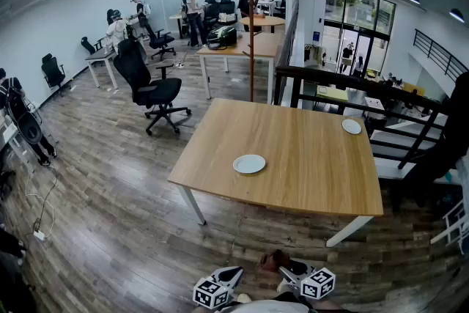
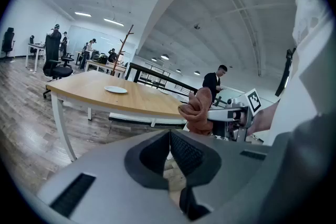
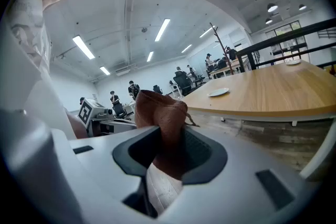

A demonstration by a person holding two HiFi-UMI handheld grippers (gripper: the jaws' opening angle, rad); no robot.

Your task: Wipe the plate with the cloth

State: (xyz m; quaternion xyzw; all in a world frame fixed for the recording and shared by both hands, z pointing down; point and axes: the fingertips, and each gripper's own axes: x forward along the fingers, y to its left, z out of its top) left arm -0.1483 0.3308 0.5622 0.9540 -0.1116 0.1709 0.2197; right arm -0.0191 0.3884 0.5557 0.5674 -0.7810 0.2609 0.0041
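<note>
A white plate (image 1: pixel 249 163) lies on the wooden table (image 1: pixel 308 179), toward its near left side; it also shows far off in the left gripper view (image 2: pixel 116 89) and the right gripper view (image 3: pixel 218 92). My right gripper (image 3: pixel 170 136) is shut on a brown cloth (image 3: pixel 160 113), which bunches up above the jaws. In the head view both grippers are at the bottom edge, well short of the table: the left gripper (image 1: pixel 227 278) and the right gripper (image 1: pixel 289 271) with the cloth (image 1: pixel 275 259). The left gripper (image 2: pixel 169 136) has its jaw tips together with nothing held.
A second small white plate (image 1: pixel 352 126) sits at the table's far right corner. A black office chair (image 1: pixel 150 88) stands left of the table, a dark railing (image 1: pixel 352 95) behind it. Several people stand at desks in the background.
</note>
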